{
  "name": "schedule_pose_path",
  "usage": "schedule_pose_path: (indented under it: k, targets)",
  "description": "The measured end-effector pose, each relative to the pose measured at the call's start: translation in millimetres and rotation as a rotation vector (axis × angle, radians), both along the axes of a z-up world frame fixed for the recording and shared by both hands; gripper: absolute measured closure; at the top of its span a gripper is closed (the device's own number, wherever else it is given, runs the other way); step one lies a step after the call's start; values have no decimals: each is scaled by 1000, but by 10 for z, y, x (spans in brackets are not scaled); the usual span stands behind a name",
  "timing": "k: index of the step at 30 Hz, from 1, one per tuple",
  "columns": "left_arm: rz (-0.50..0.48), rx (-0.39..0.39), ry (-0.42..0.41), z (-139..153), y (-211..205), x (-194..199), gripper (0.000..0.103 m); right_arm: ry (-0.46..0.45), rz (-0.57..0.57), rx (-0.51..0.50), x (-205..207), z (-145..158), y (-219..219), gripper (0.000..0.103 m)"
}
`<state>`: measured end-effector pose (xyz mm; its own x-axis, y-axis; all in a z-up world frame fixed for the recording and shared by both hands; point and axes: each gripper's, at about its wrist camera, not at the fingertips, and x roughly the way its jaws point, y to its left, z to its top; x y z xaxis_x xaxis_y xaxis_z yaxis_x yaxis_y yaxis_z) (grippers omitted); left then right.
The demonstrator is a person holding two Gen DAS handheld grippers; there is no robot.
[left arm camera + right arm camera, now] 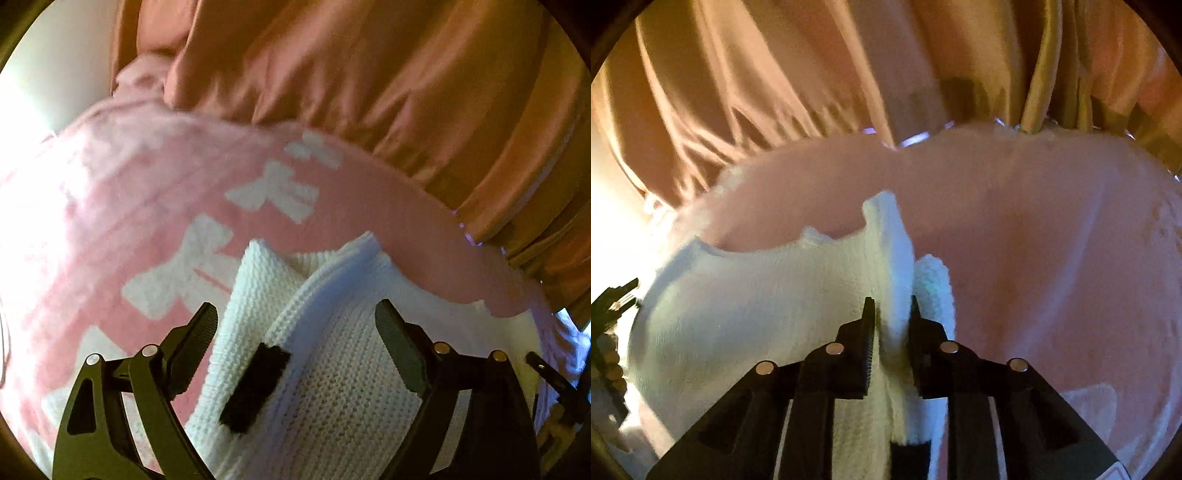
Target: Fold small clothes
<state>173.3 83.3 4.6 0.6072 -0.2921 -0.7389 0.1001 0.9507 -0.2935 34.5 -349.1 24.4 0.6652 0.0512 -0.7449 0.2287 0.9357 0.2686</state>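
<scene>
Only the right hand-held gripper (892, 314) pinches the white knit (738, 314).

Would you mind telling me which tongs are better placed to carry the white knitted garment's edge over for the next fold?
Probably the right tongs: they are shut on the white knitted garment. The left tongs are open above it, gripping nothing.

One white knitted garment (332, 362) bearing one black rectangular tag (255, 387) is seen, laid on one pink fleece blanket (110, 192). Four white bow patterns (275, 194) can be counted clearly.
</scene>
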Motion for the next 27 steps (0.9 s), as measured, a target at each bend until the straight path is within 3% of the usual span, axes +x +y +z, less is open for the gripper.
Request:
schedule_pose_path:
  k: [1,5,8,9,10,12,15,16,17,19,21,22,23,26,27]
  targets:
    - [-1,-4,9,-25,-11,28,18,-2,-9,5,-43,2,4,68]
    - [-4,5,33,-85,-93,126,19,30,-17,16,-51,-102,9,66]
    - [0,30,40,-104,-166,182,45,33,-15,38,71,-161,30,66]
    - [-1,51,46,-111,-190,203,63,41,-10,36,143,-188,56,72]
    - [-2,72,50,-116,-208,223,80,50,-5,33,191,-198,75,93]
    - [6,64,53,-52,-154,232,87,24,2,25,178,-81,116,93]
    - [32,-23,11,265,73,137,88,-114,3,51,-29,367,104,94]
    - [47,-24,-7,349,133,117,103,-145,-4,39,-75,457,79,95]
    - [79,5,-31,407,184,106,103,-151,-13,20,-84,484,48,95]
    - [135,117,-57,367,243,191,103,-59,-29,-1,61,235,-63,95]
    - [103,141,38,114,221,358,103,83,-33,43,250,-238,-170,95]
    - [93,141,89,-16,209,405,103,111,-26,49,280,-373,-171,95]
    - [86,137,117,-89,203,404,103,78,-28,28,241,-355,-141,94]
    - [62,70,70,-16,230,211,101,34,-18,-10,151,-160,-52,88]
    - [30,44,55,41,205,167,95,30,-6,-32,139,-101,-12,84]
